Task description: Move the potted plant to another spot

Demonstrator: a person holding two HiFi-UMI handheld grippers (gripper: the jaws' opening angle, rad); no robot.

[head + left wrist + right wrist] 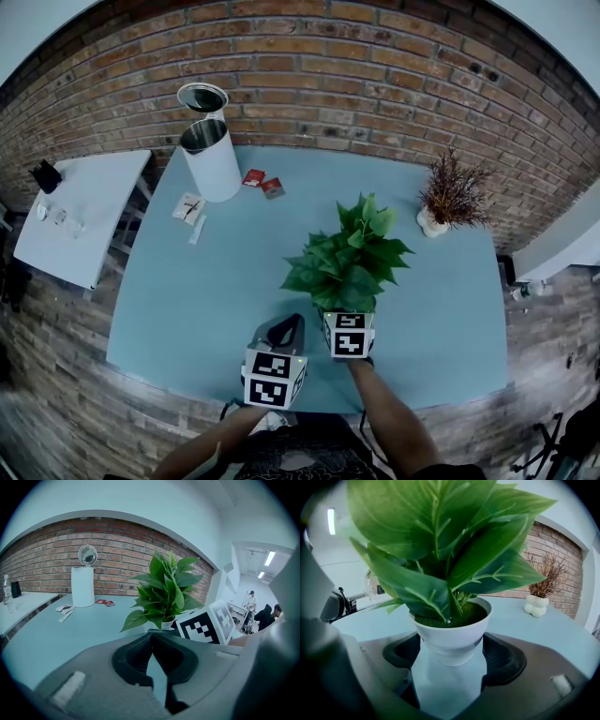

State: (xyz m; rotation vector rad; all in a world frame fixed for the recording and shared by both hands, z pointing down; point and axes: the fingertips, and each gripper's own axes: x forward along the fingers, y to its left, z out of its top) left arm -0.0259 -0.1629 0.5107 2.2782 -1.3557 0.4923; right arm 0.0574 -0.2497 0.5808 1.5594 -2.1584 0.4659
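The potted plant [347,262] has broad green leaves and a white pot [452,634]. It is near the front middle of the light blue table [216,291]. My right gripper [349,317] is shut on the pot, with a pad against each side of its lower body [451,654]. The leaves hide the jaw tips in the head view. My left gripper [286,328] is just left of the plant, its jaws shut with nothing between them [151,637]. In the left gripper view the plant [164,592] stands a little ahead and to the right.
A white cylindrical bin [211,157] with a round lid [202,97] stands at the back left. Red packets [263,184] and paper sachets [190,208] lie beside it. A dried plant in a white vase [448,202] stands at the back right. A white side table [80,211] is at the left.
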